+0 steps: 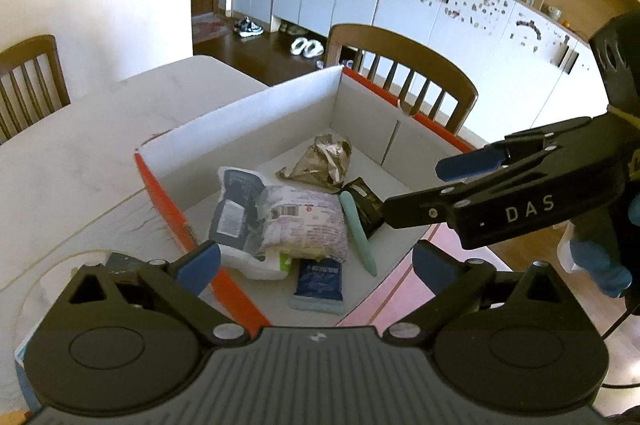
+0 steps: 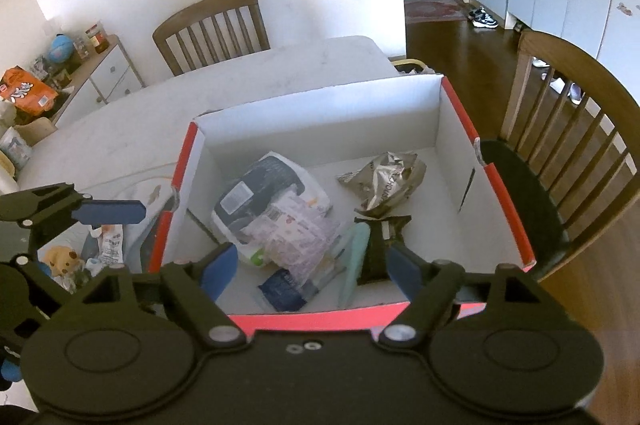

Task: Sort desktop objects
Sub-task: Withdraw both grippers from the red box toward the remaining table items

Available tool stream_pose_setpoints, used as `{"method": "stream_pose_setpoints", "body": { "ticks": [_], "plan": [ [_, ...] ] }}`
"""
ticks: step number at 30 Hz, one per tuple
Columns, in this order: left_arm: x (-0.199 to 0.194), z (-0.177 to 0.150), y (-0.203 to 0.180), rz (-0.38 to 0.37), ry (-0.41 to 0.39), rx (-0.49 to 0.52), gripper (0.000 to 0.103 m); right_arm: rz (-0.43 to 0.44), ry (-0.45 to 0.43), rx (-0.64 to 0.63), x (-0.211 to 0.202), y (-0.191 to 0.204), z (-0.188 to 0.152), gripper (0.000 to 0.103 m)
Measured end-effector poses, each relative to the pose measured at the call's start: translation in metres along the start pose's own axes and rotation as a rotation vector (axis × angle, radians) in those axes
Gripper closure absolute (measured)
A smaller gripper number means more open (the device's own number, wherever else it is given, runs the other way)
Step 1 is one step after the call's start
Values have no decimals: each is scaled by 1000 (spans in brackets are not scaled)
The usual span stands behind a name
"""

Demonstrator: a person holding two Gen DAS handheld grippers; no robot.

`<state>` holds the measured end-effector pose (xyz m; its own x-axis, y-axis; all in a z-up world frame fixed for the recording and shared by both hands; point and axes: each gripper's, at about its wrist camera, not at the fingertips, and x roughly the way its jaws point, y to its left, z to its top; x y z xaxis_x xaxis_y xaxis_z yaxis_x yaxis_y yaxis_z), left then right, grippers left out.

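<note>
A white cardboard box with red edges [image 1: 256,113] [image 2: 320,113] stands on the pale table. Inside lie a clear printed packet [image 1: 304,221] [image 2: 300,233] on top of a white and dark blue pouch [image 1: 236,201] [image 2: 264,193], a crumpled gold wrapper [image 1: 324,161] [image 2: 384,181], a black sachet [image 1: 366,205] [image 2: 384,233], a mint green stick [image 1: 358,233] [image 2: 354,261] and a blue tissue pack [image 1: 318,285] [image 2: 284,289]. My left gripper [image 1: 316,265] is open above the box's near side, nothing between its pads. My right gripper [image 2: 312,269] [image 1: 432,189] is open over the near rim, also holding nothing. A blue pad of the left gripper [image 2: 108,211] shows at the left.
Wooden chairs stand behind the table [image 2: 212,29] and right of the box [image 1: 404,73] [image 2: 572,129]. Small items, a plush toy [image 2: 60,261] and a packet [image 2: 110,245], lie left of the box. A low cabinet with clutter [image 2: 80,65] stands at the far left.
</note>
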<state>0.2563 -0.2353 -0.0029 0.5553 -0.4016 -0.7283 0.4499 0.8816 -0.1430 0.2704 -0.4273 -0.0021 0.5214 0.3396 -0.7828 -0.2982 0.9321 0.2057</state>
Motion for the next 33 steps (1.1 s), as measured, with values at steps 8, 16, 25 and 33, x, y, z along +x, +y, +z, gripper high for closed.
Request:
{"method": "stream_pose_setpoints", "body": {
  "ticks": [8,16,25,33],
  "plan": [
    [-42,-21,21,32,-60,2,0,-32,-45,-8,-8,41,-7,21],
    [-81,-50,63,108,-103,-49,0,-27,-99,-60,-12,92,-21,21],
    [-121,-78,103,172,-141,-100,0,23,-110,-101,-7,152,-39,21],
    [-144,-100,140,228,-156,-138,0,62,-106,-151,-5,199,-56,21]
  ]
}}
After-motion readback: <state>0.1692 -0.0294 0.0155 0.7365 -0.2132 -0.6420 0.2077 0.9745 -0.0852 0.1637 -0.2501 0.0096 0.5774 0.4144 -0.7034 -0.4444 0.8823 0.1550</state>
